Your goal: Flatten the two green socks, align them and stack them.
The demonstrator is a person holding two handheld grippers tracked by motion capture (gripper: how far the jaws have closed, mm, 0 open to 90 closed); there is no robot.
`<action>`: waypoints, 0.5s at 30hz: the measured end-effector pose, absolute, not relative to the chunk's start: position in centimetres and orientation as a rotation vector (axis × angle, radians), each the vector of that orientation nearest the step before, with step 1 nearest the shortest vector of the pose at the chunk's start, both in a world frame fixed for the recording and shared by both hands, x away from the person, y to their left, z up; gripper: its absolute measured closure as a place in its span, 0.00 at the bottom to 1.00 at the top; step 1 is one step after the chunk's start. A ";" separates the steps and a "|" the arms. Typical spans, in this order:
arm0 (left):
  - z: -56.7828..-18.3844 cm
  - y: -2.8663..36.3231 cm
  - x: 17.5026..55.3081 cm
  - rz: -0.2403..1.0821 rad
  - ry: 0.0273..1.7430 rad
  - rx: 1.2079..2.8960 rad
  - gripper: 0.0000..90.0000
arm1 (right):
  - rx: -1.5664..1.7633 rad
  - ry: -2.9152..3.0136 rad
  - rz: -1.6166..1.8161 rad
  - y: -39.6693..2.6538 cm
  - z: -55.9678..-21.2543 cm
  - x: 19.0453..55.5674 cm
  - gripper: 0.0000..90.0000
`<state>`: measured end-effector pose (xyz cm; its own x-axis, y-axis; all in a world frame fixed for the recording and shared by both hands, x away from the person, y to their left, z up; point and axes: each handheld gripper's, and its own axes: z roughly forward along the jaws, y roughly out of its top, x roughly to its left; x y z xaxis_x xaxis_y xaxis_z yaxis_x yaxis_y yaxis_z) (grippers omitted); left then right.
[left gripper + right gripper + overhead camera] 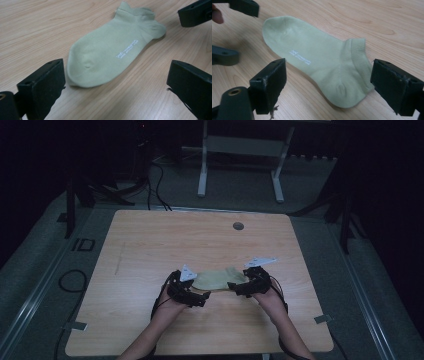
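Presently, a pale green ankle sock (218, 279) lies flat on the wooden bench (150, 250), nearer its front edge than its back, roughly midway between the sides. The left gripper (202, 298) brackets the toe end and the right gripper (234, 287) the heel and cuff, jaws of both spread wide, grasping nothing. Such placement, one at each end, suggests readiness to seize both ends together.

A white-legged frame (240, 157) stands beyond the wooden table (150, 245) — black cables (157, 185) trail nearby
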<state>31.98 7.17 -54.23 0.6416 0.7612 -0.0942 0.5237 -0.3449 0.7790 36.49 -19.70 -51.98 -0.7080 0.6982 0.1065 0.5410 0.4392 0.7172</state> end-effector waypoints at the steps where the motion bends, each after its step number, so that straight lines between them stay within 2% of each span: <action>1: -54.2 7.3 31.8 0.377 0.995 2.035 0.02 | 1.077 2.479 1.135 -19.8 -52.0 36.5 0.15; 15: -54.3 10.9 30.2 0.377 1.005 2.031 0.02 | 1.024 2.470 1.136 -21.7 -52.0 35.6 0.14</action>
<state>30.21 10.85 -54.26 0.6366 0.7664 -0.0853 0.5210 -0.3459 0.7804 35.56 -21.68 -52.04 -0.7272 0.6825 0.0733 0.4997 0.4532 0.7382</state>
